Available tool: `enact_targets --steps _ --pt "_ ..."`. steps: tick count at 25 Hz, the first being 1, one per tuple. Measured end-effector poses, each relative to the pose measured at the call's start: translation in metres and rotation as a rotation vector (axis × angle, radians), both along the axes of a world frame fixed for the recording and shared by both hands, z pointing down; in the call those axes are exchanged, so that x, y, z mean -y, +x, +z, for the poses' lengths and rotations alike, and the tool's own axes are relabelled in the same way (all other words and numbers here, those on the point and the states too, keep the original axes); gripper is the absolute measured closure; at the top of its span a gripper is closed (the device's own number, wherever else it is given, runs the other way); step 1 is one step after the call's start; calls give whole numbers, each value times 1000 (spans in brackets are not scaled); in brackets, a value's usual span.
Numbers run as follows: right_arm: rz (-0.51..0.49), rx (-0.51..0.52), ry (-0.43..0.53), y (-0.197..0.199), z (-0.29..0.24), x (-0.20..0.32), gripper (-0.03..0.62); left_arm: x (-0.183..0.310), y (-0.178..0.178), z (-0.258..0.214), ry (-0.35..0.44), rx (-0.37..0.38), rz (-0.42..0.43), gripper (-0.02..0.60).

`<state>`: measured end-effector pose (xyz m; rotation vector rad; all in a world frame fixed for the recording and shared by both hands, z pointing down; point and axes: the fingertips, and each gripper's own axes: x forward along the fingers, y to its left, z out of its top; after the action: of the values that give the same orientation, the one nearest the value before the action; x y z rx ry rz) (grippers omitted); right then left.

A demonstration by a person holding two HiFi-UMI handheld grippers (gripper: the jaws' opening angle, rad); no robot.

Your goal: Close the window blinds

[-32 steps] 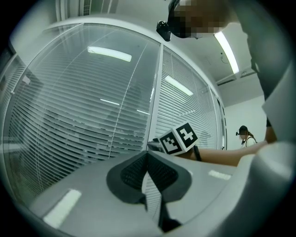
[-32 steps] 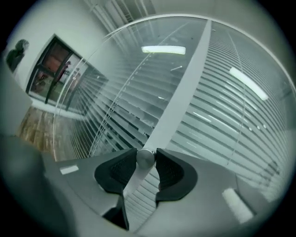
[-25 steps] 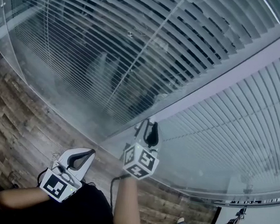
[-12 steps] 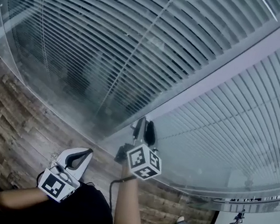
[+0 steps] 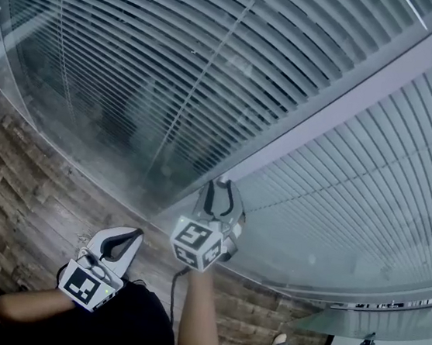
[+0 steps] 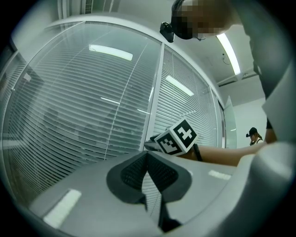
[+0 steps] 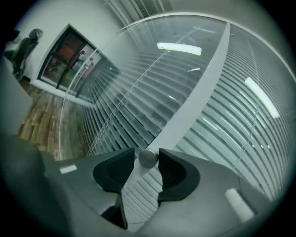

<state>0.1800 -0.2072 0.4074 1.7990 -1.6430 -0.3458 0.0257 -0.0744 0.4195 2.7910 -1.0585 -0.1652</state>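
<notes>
Two panels of grey slatted window blinds (image 5: 174, 69) behind glass, ahead of both jaws. One pale frame post (image 5: 349, 106) between panels. One small round silver knob (image 7: 147, 158) on post, between right gripper (image 7: 147, 160) jaws. These have just been opening, knob unclamped. Left gripper (image 6: 148, 156) jaws closed, empty, knob off to their right. Wood-plank floor (image 5: 27, 184) below.

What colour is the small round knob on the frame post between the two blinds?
The knob is plain silver-grey, metallic-looking; clearest in the right gripper view.
</notes>
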Motion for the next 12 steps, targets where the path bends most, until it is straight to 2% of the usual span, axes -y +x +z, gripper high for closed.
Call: enact_targets --steps 3,5,7,12 --pt "22 7 32 5 -3 2 456 1 0 1 -3 8 -6 580" --pt "27 31 49 9 -3 4 456 4 2 1 0 13 -11 580" --pt "28 98 66 10 -3 4 459 5 3 2 -2 13 -15 580" --pt "44 551 165 21 -11 4 461 6 6 -2 -1 14 -18 580"
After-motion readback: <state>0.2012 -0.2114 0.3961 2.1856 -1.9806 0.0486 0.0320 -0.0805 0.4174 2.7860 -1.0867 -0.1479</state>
